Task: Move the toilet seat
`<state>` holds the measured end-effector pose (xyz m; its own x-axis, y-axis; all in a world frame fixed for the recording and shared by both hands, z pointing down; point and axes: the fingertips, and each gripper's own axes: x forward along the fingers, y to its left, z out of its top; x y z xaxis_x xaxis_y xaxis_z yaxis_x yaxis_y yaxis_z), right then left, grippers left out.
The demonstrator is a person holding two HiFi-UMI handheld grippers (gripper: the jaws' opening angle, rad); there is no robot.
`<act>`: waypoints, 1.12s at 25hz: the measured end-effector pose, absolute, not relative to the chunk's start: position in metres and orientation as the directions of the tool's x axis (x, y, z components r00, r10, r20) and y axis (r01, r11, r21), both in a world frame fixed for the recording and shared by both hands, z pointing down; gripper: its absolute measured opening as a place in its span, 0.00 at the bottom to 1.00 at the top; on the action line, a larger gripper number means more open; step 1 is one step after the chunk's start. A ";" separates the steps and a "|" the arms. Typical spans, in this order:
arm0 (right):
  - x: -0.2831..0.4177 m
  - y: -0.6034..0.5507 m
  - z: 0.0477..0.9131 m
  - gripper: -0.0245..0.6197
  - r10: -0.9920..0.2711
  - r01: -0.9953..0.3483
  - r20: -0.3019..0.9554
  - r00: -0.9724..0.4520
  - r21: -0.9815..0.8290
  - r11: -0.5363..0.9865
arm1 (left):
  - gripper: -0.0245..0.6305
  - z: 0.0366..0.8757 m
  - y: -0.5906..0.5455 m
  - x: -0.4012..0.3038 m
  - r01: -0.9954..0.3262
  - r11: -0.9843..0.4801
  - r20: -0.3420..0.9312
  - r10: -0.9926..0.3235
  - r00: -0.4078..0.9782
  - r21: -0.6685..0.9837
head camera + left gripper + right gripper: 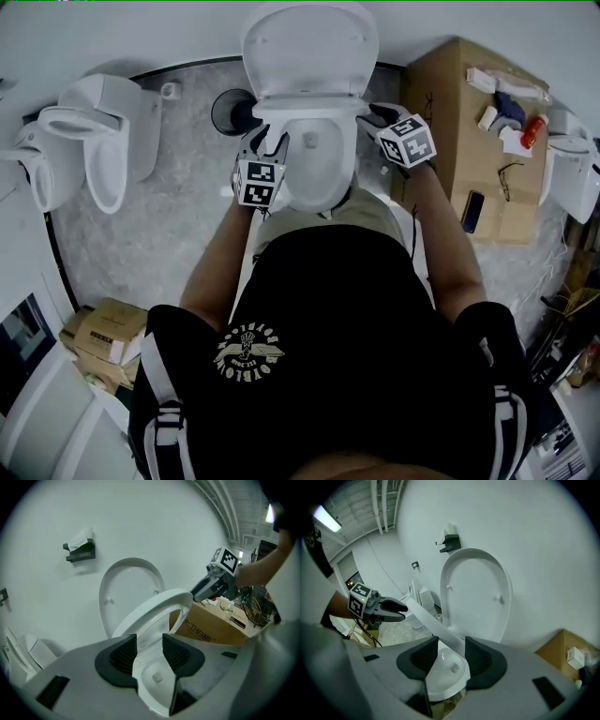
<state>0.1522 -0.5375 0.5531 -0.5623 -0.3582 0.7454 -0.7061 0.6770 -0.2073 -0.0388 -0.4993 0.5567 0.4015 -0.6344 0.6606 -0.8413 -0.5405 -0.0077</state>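
The white toilet (319, 173) stands against the wall with its lid (309, 47) upright. The seat ring (305, 111) is tilted partway up off the bowl. My left gripper (267, 142) clamps the ring's left side, which runs up between its pads in the left gripper view (149, 641). My right gripper (370, 117) clamps the right side. In the right gripper view the seat ring (426, 618) passes between my right gripper's pads (451, 646) and reaches across to my left gripper (404, 610). The left gripper view shows my right gripper (194, 592) at the far edge of the seat ring (159, 606).
Two more white toilets (103, 131) stand at the left. A cardboard box (469, 122) with small items on top is close on the right. A black round bin (230, 111) sits left of the toilet. A paper holder (79, 550) hangs on the wall.
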 end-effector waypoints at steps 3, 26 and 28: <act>0.150 -0.546 0.550 0.33 -0.342 -0.683 0.743 -0.576 -0.207 0.701 | 0.32 0.553 -0.503 -0.037 -0.841 -0.540 0.661 -0.639 0.393 -0.023; 0.146 -0.619 0.541 0.21 -0.305 -0.588 0.682 -0.665 -0.227 0.776 | 0.30 0.553 -0.525 -0.011 -0.901 -0.434 0.675 -0.668 0.313 -0.012; 0.146 -0.623 0.542 0.21 -0.299 -0.582 0.681 -0.668 -0.229 0.780 | 0.30 0.551 -0.529 -0.009 -0.906 -0.422 0.669 -0.677 0.307 -0.011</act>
<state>0.1460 -0.6229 0.5418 -0.6683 -0.2988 0.6812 -0.5824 0.7798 -0.2294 -0.0093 -0.5291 0.5509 0.3072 -0.6767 0.6691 -0.9064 -0.4222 -0.0108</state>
